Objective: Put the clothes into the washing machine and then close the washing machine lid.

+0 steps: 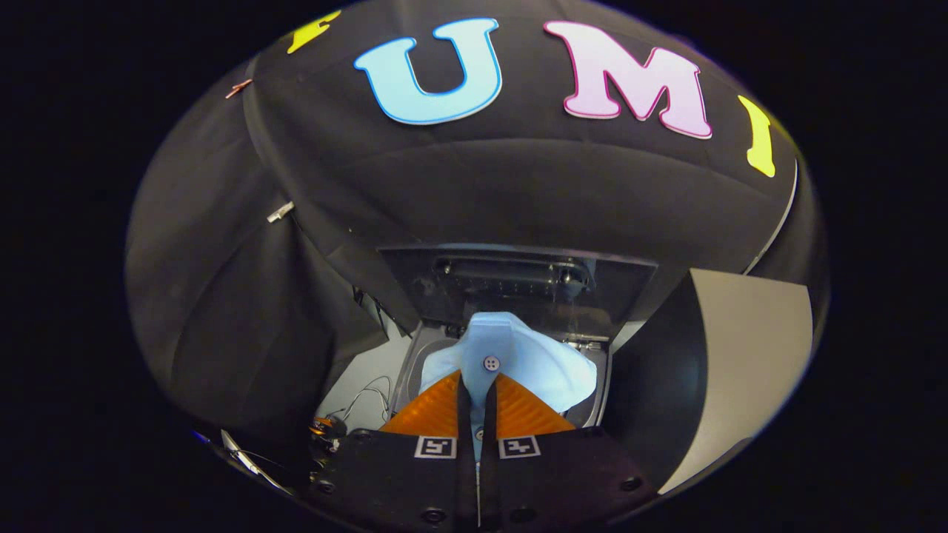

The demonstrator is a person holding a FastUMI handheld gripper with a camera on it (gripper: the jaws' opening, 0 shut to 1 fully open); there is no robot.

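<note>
A light blue garment (pixel 529 359) with a small button on it is pinched between the two fingers of my gripper (pixel 476 403), which is shut on it. The cloth bunches up just ahead of the fingertips and hangs over the round opening of the washing machine (pixel 422 355). Beyond it the machine's dark lid (pixel 518 285) stands raised, leaning back against the booth wall. Most of the drum is hidden behind the garment and the fingers.
A pale board (pixel 748 355) stands upright to the right of the machine. Left of the fingers, thin white cables (pixel 366 396) lie on a light surface beside a small orange-and-black part (pixel 324 427). Black cloth walls close in behind and to the left.
</note>
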